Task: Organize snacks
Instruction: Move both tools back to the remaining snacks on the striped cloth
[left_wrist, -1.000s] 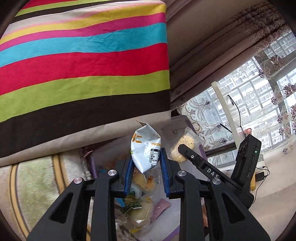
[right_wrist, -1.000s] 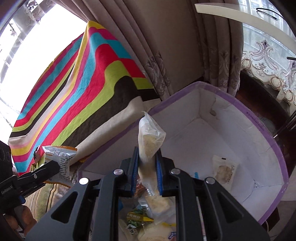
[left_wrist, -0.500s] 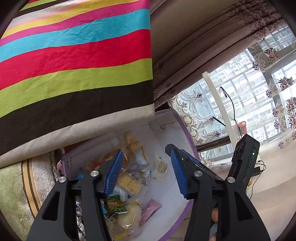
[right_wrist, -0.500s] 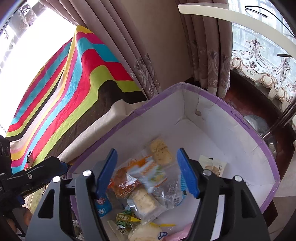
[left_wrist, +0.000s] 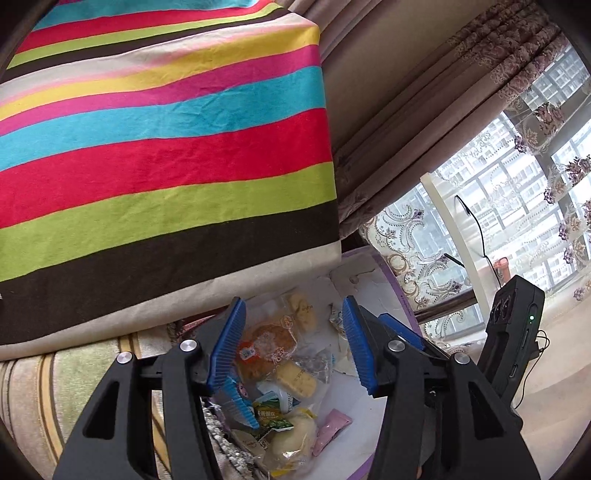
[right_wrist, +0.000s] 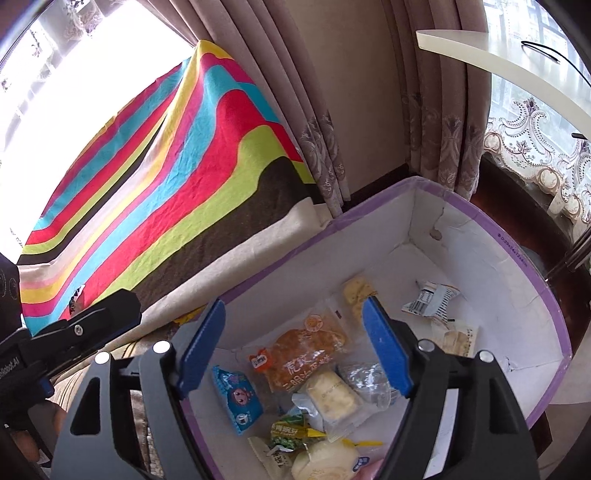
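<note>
Currently both tools hang empty above the purple-rimmed box, the left gripper and right gripper each with fingers spread wide. The snacks lie loose in the box, heaped toward its near end. To continue well, select one packet, such as the orange pastry packet, descend vertically, and close across its short width. Its long axis runs diagonally, lower left to upper right in the right wrist view.
</note>
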